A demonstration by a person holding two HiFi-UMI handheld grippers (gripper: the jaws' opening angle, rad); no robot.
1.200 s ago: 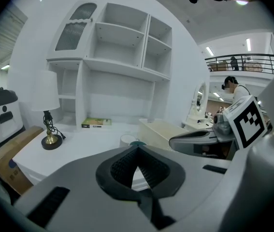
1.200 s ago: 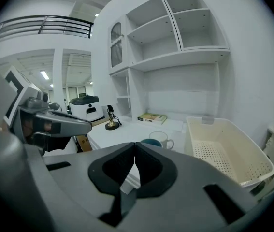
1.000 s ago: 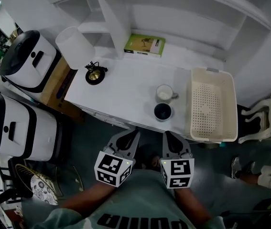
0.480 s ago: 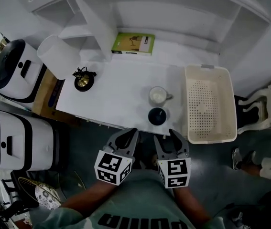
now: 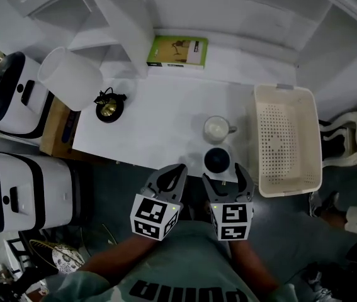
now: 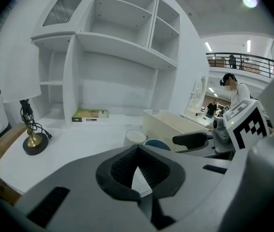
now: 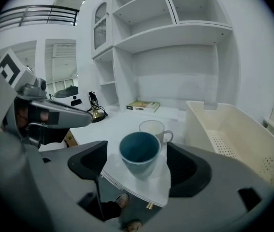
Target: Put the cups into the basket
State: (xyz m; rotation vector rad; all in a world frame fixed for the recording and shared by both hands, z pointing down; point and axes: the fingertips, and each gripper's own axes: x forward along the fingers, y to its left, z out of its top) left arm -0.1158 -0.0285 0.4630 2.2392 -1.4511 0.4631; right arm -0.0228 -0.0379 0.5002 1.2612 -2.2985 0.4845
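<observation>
A dark blue cup (image 5: 217, 160) stands at the table's front edge, with a white mug (image 5: 216, 129) just behind it. To their right lies an empty cream basket (image 5: 288, 181). My right gripper (image 5: 224, 173) is open; its jaws have just been opening and stand on either side of the blue cup (image 7: 139, 153) without pressing it. In the right gripper view the white mug (image 7: 153, 128) and basket (image 7: 233, 139) lie beyond my right gripper (image 7: 137, 167). My left gripper (image 5: 179, 170) is shut and empty, left of the cup; in its own view the left gripper (image 6: 137, 149) points at the table.
A white lamp (image 5: 71, 77) with a brass base (image 5: 107, 109) stands on the table (image 5: 153, 131) at the left, and a green book (image 5: 177, 50) lies at the back. White shelves rise behind. Two white appliances (image 5: 8, 93) stand left, a white chair (image 5: 348, 143) right.
Both grippers have moved forward and down toward the table's front edge. The right jaws went from shut to wide open and now flank the blue cup.
</observation>
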